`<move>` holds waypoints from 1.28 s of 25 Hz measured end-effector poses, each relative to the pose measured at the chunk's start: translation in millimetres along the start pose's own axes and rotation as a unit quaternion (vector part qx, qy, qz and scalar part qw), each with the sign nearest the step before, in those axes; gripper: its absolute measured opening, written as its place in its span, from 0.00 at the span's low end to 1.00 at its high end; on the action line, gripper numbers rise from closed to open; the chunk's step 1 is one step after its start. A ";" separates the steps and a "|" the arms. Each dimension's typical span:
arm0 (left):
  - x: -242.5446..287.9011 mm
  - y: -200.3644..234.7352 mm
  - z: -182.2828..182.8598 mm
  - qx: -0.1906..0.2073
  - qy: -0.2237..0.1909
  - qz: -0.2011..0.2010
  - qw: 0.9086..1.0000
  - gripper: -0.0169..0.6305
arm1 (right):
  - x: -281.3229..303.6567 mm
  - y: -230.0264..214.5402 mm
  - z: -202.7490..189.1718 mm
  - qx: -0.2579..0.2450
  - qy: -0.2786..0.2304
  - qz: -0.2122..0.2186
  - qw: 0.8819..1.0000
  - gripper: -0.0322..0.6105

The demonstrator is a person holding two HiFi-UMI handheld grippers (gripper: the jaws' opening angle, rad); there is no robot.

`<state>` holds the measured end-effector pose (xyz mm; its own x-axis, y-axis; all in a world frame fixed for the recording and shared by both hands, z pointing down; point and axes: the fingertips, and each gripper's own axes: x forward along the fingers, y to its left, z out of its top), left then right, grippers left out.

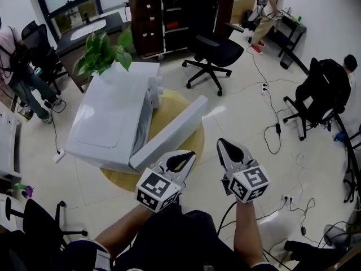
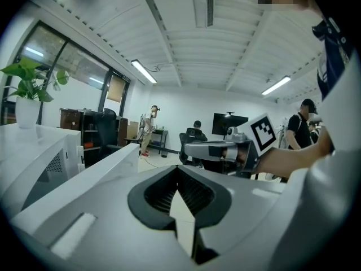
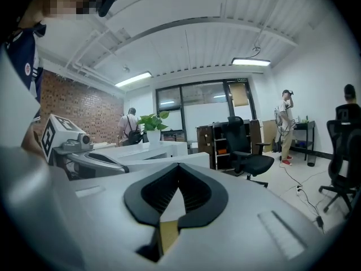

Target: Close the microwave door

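A white microwave [image 1: 110,120] stands on a round wooden table [image 1: 172,103]. Its door [image 1: 169,131] is swung wide open toward me, the free end pointing to the right. My left gripper [image 1: 190,154] is shut and empty, its tip just off the door's near face. My right gripper [image 1: 223,143] is also shut and empty, a little to the right of the door. In the left gripper view the door [image 2: 107,160] runs along the left, ahead of the gripper [image 2: 179,169]. In the right gripper view the microwave [image 3: 144,150] lies beyond the gripper [image 3: 178,167].
A potted plant [image 1: 104,52] stands behind the microwave. A black office chair [image 1: 211,47] and a dark shelf cabinet [image 1: 163,18] are further back. Cables [image 1: 271,123] trail over the floor at right. People sit and stand around the room's edges.
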<state>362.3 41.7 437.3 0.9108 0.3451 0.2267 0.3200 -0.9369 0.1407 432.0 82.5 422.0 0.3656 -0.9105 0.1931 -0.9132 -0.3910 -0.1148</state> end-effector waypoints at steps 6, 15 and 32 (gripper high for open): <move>13.2 21.5 2.0 -0.019 0.001 0.042 0.999 0.05 | 37.6 -21.6 3.3 -0.009 0.013 0.043 0.999 0.05; 29.3 49.4 14.9 -0.052 -0.022 0.165 0.985 0.05 | 100.8 -52.4 1.3 -0.083 0.045 0.113 0.989 0.05; 2.7 73.9 10.0 -0.086 -0.030 0.286 0.954 0.05 | 163.2 -44.4 4.3 -0.125 0.056 0.196 0.971 0.05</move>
<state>391.1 -27.2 438.6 0.9384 -0.2292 0.2586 -0.2772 -0.9462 0.1673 533.0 -49.3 454.3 -0.0284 -0.9572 0.2879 -0.9985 0.0409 0.0373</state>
